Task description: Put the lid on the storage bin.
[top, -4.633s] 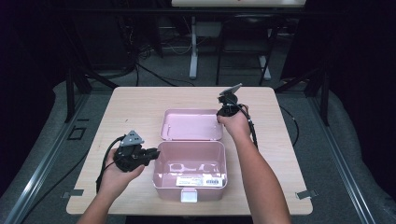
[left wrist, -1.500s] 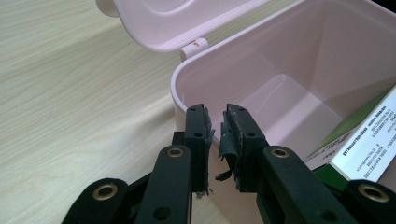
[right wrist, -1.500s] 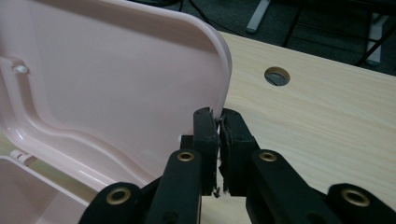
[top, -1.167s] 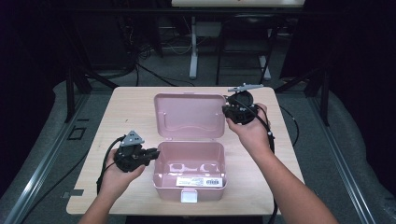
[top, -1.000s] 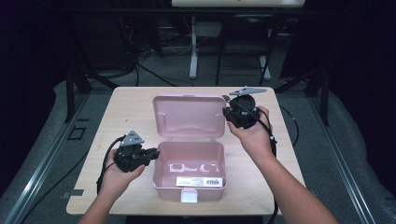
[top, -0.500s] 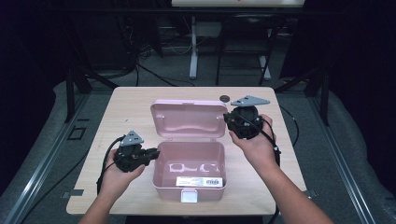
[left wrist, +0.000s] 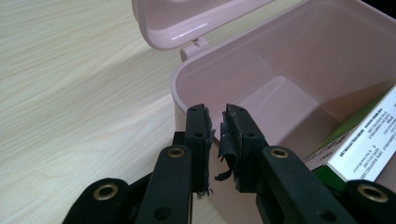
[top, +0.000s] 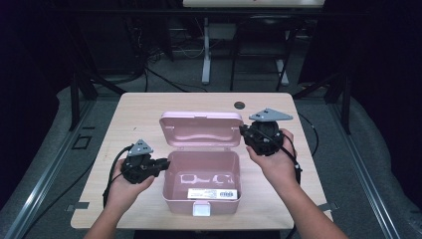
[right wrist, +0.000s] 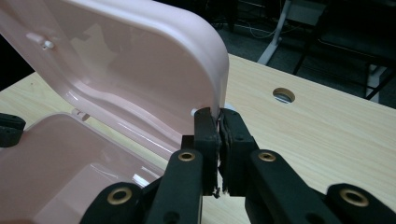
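A pink plastic box (top: 201, 201) stands open on the wooden table (top: 139, 114). Its hinged lid (top: 199, 130) leans up at the back, inner side facing me. My right gripper (top: 244, 132) is shut on the lid's right edge; in the right gripper view the pads (right wrist: 218, 116) pinch the lid (right wrist: 140, 60) near its corner. My left gripper (top: 164, 163) sits at the box's left wall. In the left gripper view it (left wrist: 217, 116) straddles the box (left wrist: 289, 70) rim, shut on it. A white and green carton (left wrist: 369, 140) lies inside.
A round cable hole (top: 240, 105) sits in the table behind the lid, also in the right gripper view (right wrist: 283, 95). Bare tabletop lies left and right of the box. Table legs and cables stand on the dark floor beyond the far edge.
The right gripper has drawn the lid's edge toward me and lower, so the lid stands less tall than before. The left gripper has kept its place on the box wall.
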